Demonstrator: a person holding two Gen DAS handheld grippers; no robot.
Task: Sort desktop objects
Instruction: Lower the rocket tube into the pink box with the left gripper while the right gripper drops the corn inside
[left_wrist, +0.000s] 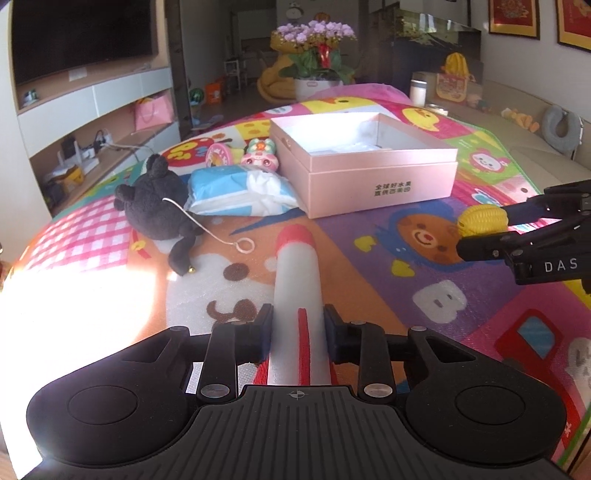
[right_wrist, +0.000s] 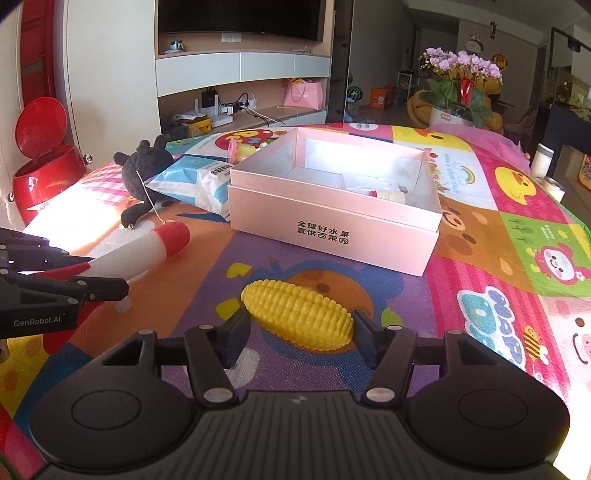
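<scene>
Holding one toy in each gripper, near the pink box.
Left wrist view: left gripper (left_wrist: 297, 332) is squeezed tight on the rocket (left_wrist: 295, 288), which points toward the box (left_wrist: 369, 173) on the mat (left_wrist: 480, 295). Right wrist view: right gripper (right_wrist: 301, 328) is partly open and pinches the corn (right_wrist: 297, 314) by its ends, just in front of the box.

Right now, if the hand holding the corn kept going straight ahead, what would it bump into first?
Probably the pink box. The right gripper holds the corn and points at the box's front wall, with only bare mat between, though depth is hard to judge.
</scene>
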